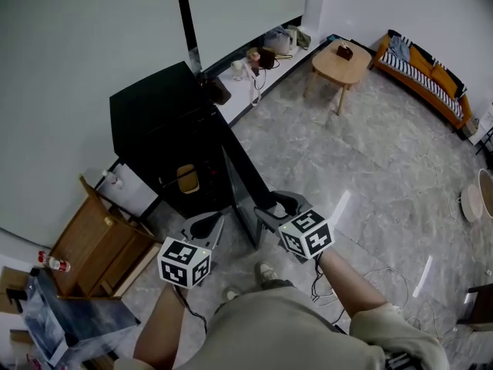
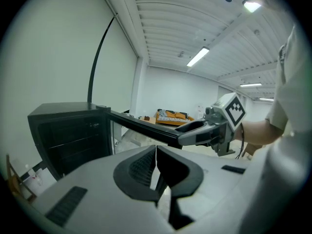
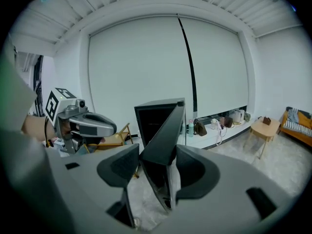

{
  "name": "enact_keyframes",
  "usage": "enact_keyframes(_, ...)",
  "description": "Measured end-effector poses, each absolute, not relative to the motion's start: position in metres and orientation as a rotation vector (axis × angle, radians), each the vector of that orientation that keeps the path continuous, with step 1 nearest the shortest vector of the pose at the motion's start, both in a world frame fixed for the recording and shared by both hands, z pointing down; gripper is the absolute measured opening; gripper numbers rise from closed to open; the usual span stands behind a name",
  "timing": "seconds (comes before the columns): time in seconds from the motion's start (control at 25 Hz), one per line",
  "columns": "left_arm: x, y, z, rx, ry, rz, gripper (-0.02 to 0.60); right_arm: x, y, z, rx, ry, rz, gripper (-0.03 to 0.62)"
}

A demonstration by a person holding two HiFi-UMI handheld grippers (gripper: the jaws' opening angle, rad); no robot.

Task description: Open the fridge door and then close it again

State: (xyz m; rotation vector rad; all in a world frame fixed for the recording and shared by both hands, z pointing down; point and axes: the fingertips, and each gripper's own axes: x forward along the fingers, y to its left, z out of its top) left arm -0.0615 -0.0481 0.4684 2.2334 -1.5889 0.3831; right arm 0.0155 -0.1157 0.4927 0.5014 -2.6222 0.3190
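Pale shorts (image 1: 277,322) and two bare forearms (image 1: 350,280) fill the bottom of the head view, and each forearm ends in a gripper topped by a marker cube.

The right gripper (image 3: 156,155) is closed on the free edge of the fridge door (image 1: 245,183). In its own view the dark slab fills the gap between the two pads, with one pad against each face near the door's top corner.

The left gripper (image 2: 156,152) has its jaws pressed together with nothing between them. It hangs just beside the door, on the side that faces the fridge's open mouth. It is about level with the other gripper and clear of the panel.

The fridge (image 1: 154,122) is a black cabinet standing against the pale wall. Its door is swung wide out from the front corner toward the person, so the dark shelved interior shows in both gripper views.

A wooden chair (image 1: 100,241) sits just beside the fridge on the side away from the door. Behind the fridge, a low white ledge (image 1: 289,56) runs along the wall and carries bags and small items. A round wooden table (image 1: 341,62) stands on the marbled floor (image 1: 370,168) beyond that ledge. A sofa (image 1: 424,75) with orange cushions stands farther out again, well apart from the fridge.
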Motion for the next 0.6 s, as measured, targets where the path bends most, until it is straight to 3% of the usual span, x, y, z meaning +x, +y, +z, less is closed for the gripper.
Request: enact_keyframes(0.6,-0.105,-0.013,0.467,2.129,-1.716,0.341,0.009,-0.028,-0.076,0.492,0.389,-2.636,0.239,0.225)
